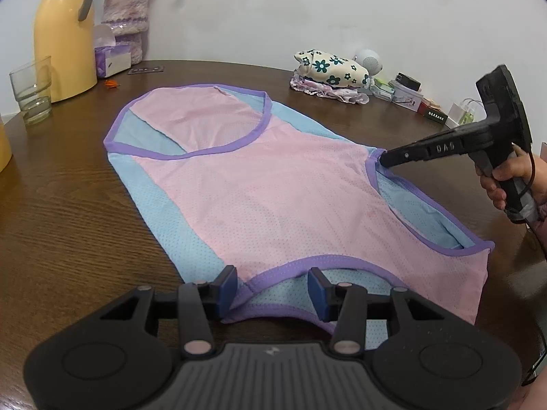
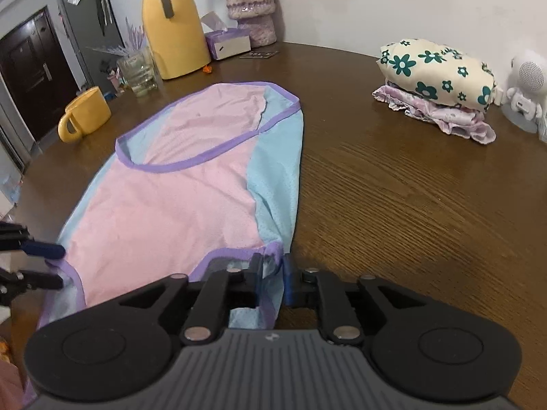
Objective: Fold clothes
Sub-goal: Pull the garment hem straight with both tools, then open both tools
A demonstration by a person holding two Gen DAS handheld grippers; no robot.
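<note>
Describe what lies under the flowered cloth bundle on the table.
The flowered bundle sits on a folded lilac frilly cloth, resting on the table. How many layers lie between them is hidden.

Soft even light, fisheye-bent edges, slight blur

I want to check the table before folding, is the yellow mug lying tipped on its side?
No, the yellow mug stands upright on the wooden table, its handle toward the camera, beside the pink and blue top.
</note>
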